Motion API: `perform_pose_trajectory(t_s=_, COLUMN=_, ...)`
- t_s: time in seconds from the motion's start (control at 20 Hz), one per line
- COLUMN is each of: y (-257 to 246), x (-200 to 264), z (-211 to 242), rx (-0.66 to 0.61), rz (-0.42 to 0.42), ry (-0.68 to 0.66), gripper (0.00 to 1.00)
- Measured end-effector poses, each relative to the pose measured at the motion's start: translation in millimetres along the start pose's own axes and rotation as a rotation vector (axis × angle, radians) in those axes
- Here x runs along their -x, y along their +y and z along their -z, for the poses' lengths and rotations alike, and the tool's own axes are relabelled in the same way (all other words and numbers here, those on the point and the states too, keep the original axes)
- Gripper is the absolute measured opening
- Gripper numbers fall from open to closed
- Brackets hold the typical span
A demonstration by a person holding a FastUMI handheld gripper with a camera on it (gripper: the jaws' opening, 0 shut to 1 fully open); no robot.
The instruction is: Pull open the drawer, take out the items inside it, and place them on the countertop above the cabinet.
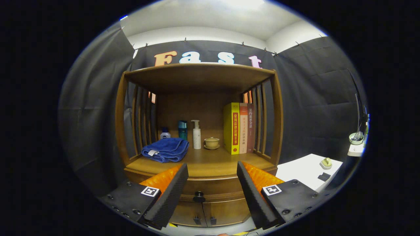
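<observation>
Drawer (210,189) sits shut in the wooden cabinet (279,131), its dark knob (199,197) showing between my two fingers and a little beyond them, just above the pair of lower doors (205,213). My tool (212,190) is spread wide and grips nothing; neither finger touches the wood. I judge I am at the very start: the approach to the knob, with the pull not yet begun.

Next I need to bring the tool forward and slightly down until the knob lies between the pads, then close on it and draw straight back. What the drawer holds I cannot tell.

Above it, the tabletop (210,165) already carries a folded blue towel (165,149), a pump bottle (196,134), a small lidded cup (212,142) and upright books (239,127); bare wood lies near the front edge.
</observation>
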State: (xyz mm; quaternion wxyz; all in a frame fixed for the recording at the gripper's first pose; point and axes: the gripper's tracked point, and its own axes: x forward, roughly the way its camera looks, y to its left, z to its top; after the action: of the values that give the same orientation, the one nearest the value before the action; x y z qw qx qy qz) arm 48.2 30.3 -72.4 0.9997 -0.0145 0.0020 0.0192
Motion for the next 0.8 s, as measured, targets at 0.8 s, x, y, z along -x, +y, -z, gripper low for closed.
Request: perform_pose_trajectory(t_s=0.8, y=32.2, x=-101.0, z=172.2, rx=-0.032, rz=-0.051, ry=0.188, gripper=0.85)
